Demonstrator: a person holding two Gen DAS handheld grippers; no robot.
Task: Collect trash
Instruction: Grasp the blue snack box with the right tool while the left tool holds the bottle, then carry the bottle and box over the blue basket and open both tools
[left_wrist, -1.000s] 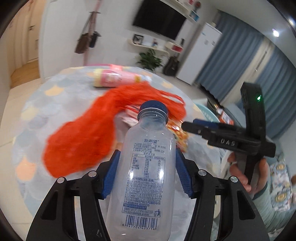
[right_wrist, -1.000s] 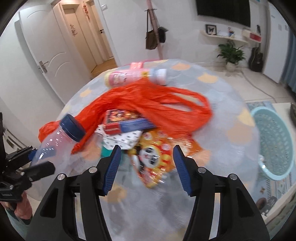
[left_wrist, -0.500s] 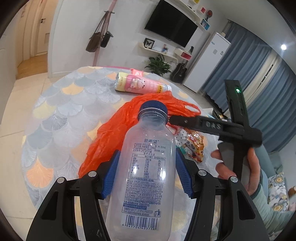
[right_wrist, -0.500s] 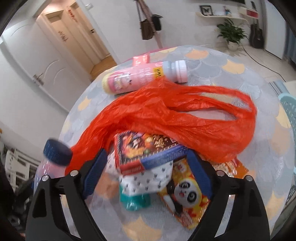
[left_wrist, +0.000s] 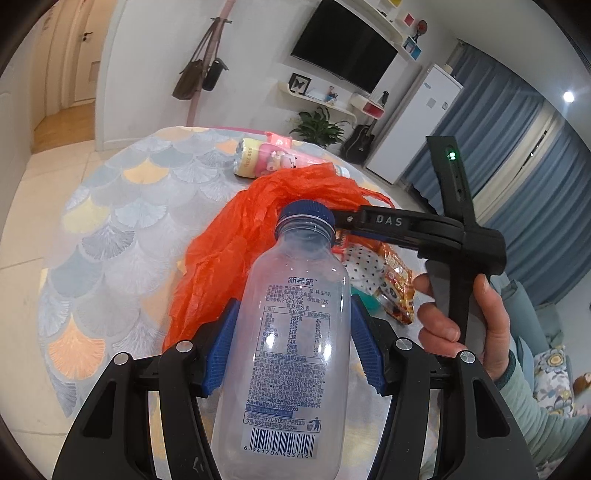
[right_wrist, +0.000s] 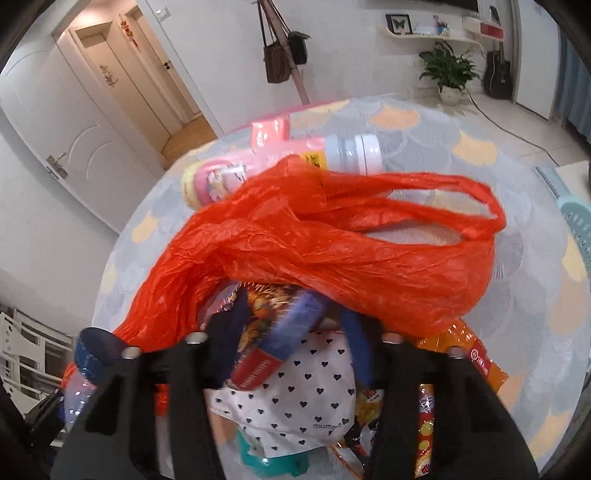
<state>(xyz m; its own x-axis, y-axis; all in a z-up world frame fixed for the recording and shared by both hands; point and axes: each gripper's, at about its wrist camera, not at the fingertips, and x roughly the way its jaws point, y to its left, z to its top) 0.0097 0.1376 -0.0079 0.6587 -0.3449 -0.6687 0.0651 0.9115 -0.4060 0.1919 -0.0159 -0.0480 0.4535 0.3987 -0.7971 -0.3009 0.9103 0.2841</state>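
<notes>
My left gripper (left_wrist: 291, 343) is shut on a clear plastic bottle (left_wrist: 291, 354) with a blue cap, held above the round table (left_wrist: 110, 236). An orange plastic bag (right_wrist: 332, 243) lies spread over a pile of trash; it also shows in the left wrist view (left_wrist: 236, 251). My right gripper (right_wrist: 291, 339) is open, its blue-padded fingers low over a red and blue snack box (right_wrist: 280, 350) at the bag's edge. A white heart-print wrapper (right_wrist: 306, 402) and an orange snack packet (right_wrist: 476, 373) lie beneath. The right gripper also shows in the left wrist view (left_wrist: 347, 221).
A pink tube-shaped can (right_wrist: 280, 162) lies on its side at the table's far side, with a small pink packet (right_wrist: 269, 131) behind it. A teal basket (right_wrist: 576, 229) stands at the right edge. A teal lid (right_wrist: 273, 461) peeks from under the wrappers.
My right gripper has pushed forward and down onto the pile, now straddling the snack box. My left gripper has lifted and drawn back with the bottle.
</notes>
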